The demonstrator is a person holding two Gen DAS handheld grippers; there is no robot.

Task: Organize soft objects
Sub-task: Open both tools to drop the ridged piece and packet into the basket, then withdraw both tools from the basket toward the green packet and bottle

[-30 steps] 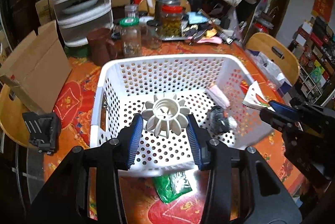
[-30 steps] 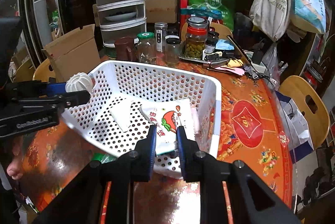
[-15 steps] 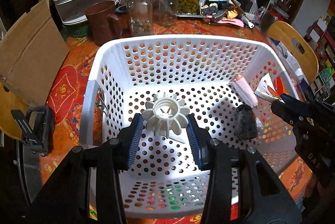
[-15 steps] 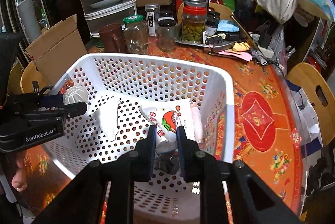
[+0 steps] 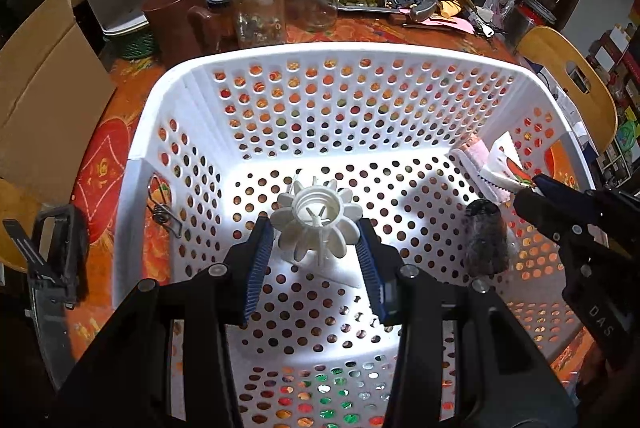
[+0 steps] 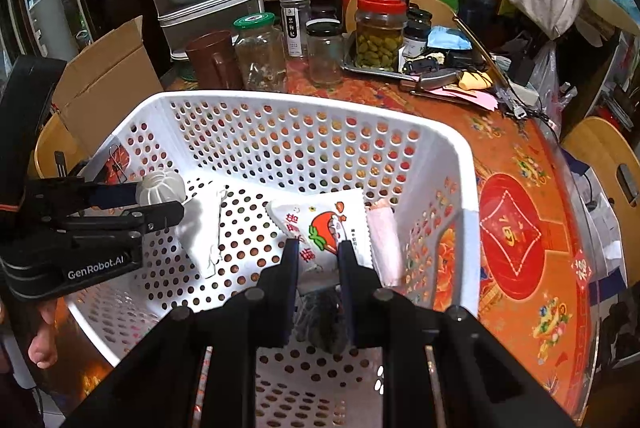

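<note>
Left wrist | basket [image 5: 140,132]: pink cloth [image 5: 476,158], dark bundle [image 5: 484,244], clip [image 5: 164,216]

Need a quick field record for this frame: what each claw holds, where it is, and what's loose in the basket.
left claw: shut on white ribbed plastic piece, over the basket floor
right claw: shut on white snack packet, inside the basket
container: white perforated basket on the orange patterned table
loose in basket: pink-and-white cloth, dark bundle, white folded cloth
behind basket: glass jars, brown mug
</note>
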